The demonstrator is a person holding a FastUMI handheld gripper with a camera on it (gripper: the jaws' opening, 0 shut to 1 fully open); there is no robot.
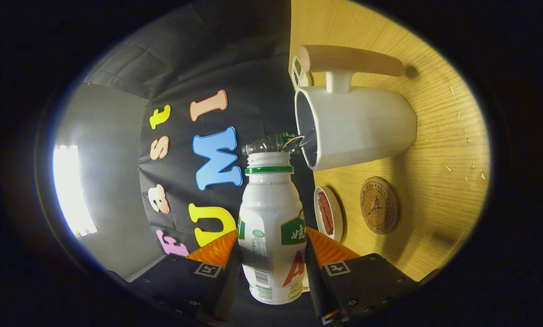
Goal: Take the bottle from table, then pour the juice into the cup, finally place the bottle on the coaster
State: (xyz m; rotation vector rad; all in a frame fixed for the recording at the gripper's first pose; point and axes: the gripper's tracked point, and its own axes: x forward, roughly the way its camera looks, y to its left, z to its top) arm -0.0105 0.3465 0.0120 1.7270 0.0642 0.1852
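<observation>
Gripper point(271, 254) clamps the bottle point(271, 227), tipped toward the cup point(353, 129) on the wooden table point(439, 150); coaster point(379, 205) nearby

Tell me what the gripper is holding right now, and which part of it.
The gripper is shut on the white bottle, both fingers pressing its lower body, on opposite sides.

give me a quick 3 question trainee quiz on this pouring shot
1. True or false: the gripper is shut on the bottle.
2. Where is the liquid going? A) onto the coaster B) into the cup C) into the small dish
3. Fill in: the bottle has no ____ on its mouth.

Key: 1 true; 2 B; 3 cap
</observation>
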